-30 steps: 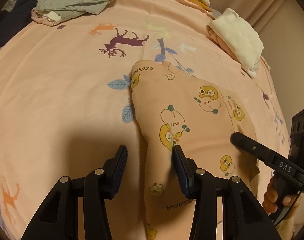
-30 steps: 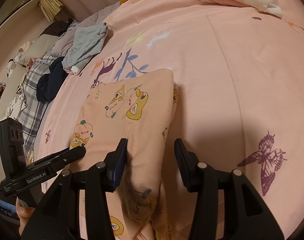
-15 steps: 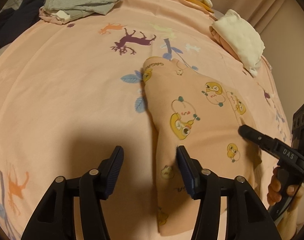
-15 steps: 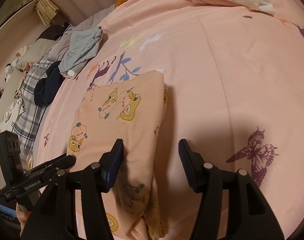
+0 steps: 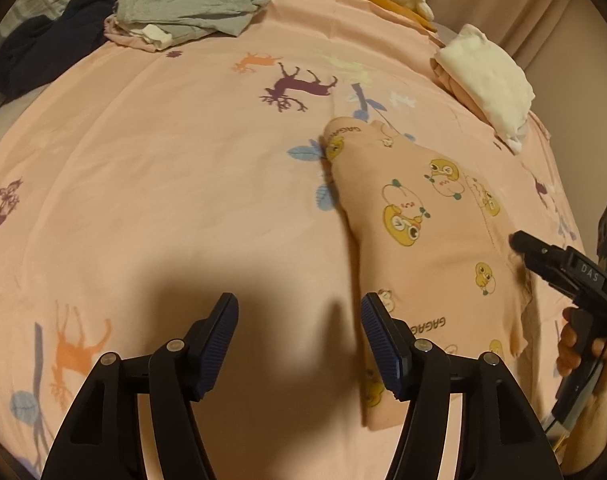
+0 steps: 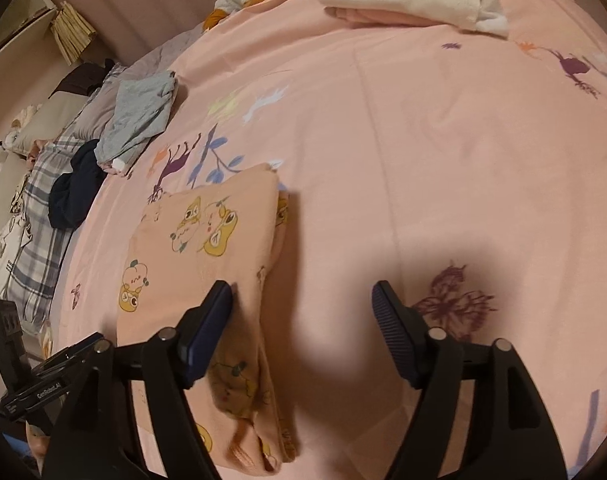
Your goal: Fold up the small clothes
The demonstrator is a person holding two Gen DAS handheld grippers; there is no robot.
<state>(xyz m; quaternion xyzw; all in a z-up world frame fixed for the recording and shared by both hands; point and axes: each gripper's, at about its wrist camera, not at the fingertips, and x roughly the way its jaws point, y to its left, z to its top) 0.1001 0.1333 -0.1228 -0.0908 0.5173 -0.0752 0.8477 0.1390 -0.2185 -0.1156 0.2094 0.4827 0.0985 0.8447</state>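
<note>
- Left wrist view: the left tool [image 5: 299, 332] hangs over the pink bedsheet [image 5: 163, 184], fingers spread wide and holding nothing, its right finger just beside the folded garment's left edge.
- The peach duck-print garment [image 5: 423, 240] lies folded near the middle of the bed; the right tool [image 5: 543, 256] sits at its right edge.
- Right wrist view: the right tool [image 6: 303, 316] gapes wide, empty, its left finger over the garment [image 6: 207, 248].
- Farther off, a grey top [image 5: 191, 8] and a dark garment [image 5: 47, 48] lie at the bed's far left edge, a cream stack [image 5: 487, 80] at the far right.
</note>
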